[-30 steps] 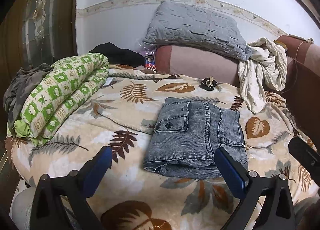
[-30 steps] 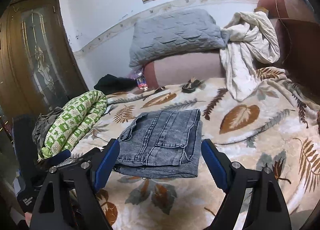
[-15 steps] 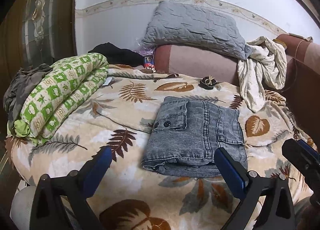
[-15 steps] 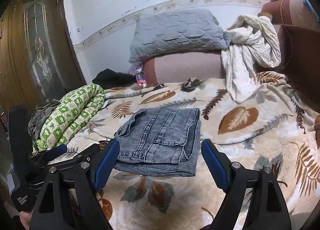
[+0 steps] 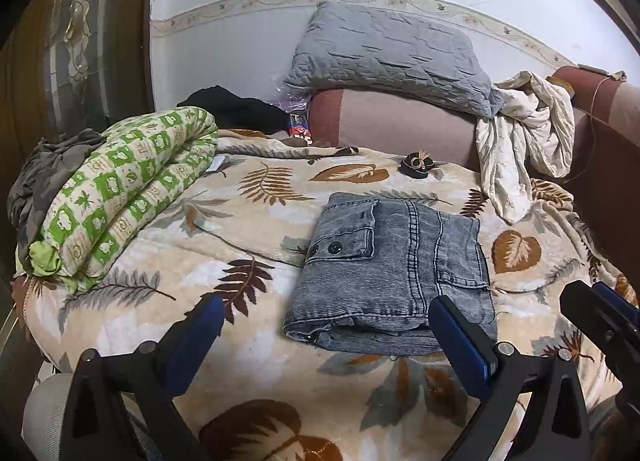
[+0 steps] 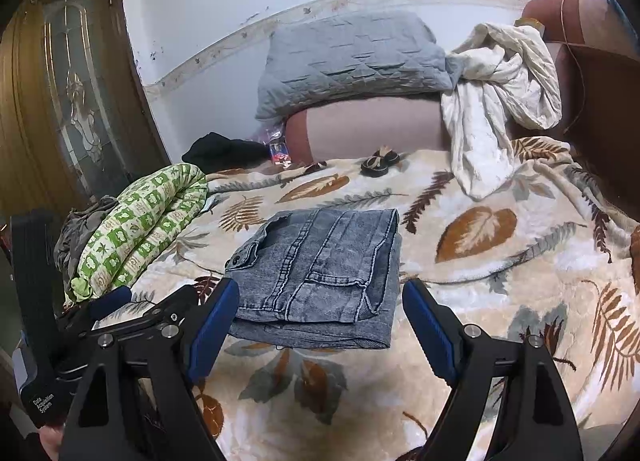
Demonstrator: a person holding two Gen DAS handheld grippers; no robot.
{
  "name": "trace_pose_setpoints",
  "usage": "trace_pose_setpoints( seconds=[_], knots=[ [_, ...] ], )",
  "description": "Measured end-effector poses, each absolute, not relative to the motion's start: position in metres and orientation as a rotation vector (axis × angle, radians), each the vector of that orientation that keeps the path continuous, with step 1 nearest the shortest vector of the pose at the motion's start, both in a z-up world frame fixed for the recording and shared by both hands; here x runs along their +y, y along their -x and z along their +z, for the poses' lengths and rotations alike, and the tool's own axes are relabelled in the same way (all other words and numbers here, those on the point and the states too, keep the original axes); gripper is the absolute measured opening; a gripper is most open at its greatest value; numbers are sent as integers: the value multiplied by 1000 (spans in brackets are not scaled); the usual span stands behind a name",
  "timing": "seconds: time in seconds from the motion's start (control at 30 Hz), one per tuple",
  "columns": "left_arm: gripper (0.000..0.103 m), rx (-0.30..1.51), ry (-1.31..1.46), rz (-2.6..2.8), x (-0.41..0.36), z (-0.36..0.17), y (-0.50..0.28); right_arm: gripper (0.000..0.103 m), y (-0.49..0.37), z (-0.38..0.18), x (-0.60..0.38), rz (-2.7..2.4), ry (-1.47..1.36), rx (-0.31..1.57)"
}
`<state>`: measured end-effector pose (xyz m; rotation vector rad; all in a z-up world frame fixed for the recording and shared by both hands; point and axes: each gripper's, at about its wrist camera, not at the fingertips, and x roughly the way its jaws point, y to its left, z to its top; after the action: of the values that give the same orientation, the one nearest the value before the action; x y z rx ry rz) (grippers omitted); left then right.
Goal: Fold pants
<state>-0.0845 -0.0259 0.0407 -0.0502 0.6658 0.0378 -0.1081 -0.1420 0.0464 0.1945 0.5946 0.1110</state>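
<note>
Left wrist view: no writing is legible. One pair of pants, folded into a block, lies on the leaf-print blanket. The left gripper is spread wide, holding nothing, hovering before the pants' near edge.

Right wrist view: the left gripper's body reads "Data Acquisition System". The right gripper is also wide apart and empty, clear of the single pants block.
</note>
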Motion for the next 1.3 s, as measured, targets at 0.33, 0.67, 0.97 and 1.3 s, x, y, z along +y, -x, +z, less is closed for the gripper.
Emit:
trace_pose_setpoints(
  seconds=[0.33, 0.67, 0.97, 1.3],
  knots=[
    [103, 684, 41, 41, -26, 37, 82, 84, 106, 44, -148, 99, -224, 607],
    [103, 689, 39, 44, -24, 37, 81, 84, 105, 44, -148, 94, -224, 614],
    [103, 689, 36, 43, -25, 37, 81, 84, 105, 43, -149, 94, -223, 621],
    [103, 689, 35, 42, -25, 37, 81, 84, 104, 43, -150, 94, -224, 622]
  ],
)
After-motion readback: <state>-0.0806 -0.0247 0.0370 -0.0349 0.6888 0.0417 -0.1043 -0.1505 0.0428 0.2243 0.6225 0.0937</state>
